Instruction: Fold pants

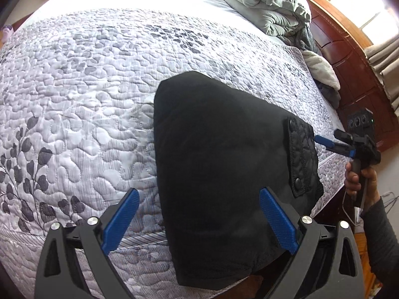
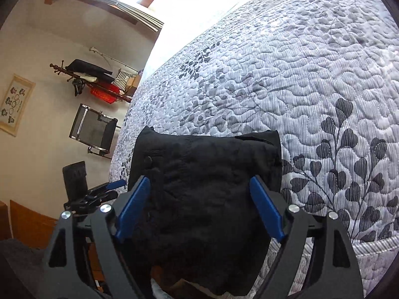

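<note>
The black pants [image 1: 224,162] lie folded into a compact bundle on the quilted bedspread [image 1: 87,99], near the bed's front edge. A pocket flap with a snap [image 1: 301,154] faces up on their right side. My left gripper [image 1: 199,194] stands open just above the bundle's near left part, with nothing pressed between its blue pads. A hand holds my right gripper [image 1: 328,137] at the bundle's right edge. In the right wrist view the pants [image 2: 204,174] lie between and under the open right gripper [image 2: 199,182], whose pads do not touch them. The left gripper [image 2: 117,188] shows at the left.
Grey pillows and blankets [image 1: 269,5] are piled at the head of the bed against a wooden headboard [image 1: 349,62]. Beyond the bed's far side stand a mesh chair [image 2: 94,129] and a coat rack [image 2: 94,79] by the wall. The leaf-patterned bedspread [image 2: 299,74] stretches past the pants.
</note>
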`<state>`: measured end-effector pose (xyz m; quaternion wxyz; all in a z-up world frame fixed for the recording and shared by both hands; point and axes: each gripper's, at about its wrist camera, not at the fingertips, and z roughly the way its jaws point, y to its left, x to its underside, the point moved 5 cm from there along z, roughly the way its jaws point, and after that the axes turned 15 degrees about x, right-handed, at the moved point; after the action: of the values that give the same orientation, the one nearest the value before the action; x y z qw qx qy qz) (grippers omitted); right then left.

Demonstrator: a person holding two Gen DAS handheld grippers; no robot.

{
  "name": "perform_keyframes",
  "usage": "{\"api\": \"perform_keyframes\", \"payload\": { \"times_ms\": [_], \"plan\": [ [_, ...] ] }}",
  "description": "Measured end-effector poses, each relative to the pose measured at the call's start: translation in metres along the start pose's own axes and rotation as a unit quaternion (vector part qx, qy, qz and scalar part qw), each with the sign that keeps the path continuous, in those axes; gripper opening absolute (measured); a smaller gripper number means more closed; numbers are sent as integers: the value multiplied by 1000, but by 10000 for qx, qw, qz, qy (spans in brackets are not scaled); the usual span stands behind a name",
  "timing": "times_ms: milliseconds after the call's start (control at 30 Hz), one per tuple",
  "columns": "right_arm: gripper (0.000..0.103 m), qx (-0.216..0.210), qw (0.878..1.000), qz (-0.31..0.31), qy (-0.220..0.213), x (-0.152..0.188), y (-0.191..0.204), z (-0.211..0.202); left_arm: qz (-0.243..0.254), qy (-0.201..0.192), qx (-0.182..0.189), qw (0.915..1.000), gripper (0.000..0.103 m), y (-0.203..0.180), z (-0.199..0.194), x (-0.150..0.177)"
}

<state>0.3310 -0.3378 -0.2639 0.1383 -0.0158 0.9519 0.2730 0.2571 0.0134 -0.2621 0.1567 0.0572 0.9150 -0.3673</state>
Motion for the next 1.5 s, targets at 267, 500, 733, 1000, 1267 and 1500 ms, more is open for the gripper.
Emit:
{"api": "perform_keyframes", "payload": {
  "times_ms": [267, 500, 733, 1000, 1267, 1500],
  "plan": [
    [95, -214, 9953, 619, 712, 42, -28, -14, -1054, 723, 1804, 9752, 99, 59, 6, -20],
    [96, -501, 9897, 1031, 862, 67, -55, -6, -1588, 1231, 2534, 9463, 99, 77, 35, -8],
    [97, -756, 9846, 1226, 990, 70, -71, 13, -1708, 1168, 2703, 9403, 99, 85, 45, -2],
    [100, -879, 9823, 1205, 1131, 66, -79, 26, -1546, 1385, 2671, 9411, 99, 65, 60, 2],
    [100, -1016, 9799, 1084, 1333, 65, -71, 44, -1634, 1283, 2511, 9454, 98, 64, 65, 2],
    [100, -1232, 9772, 1020, 1400, 59, -56, 57, -1715, 1270, 2657, 9402, 94, 60, 69, 5]
  ]
}}
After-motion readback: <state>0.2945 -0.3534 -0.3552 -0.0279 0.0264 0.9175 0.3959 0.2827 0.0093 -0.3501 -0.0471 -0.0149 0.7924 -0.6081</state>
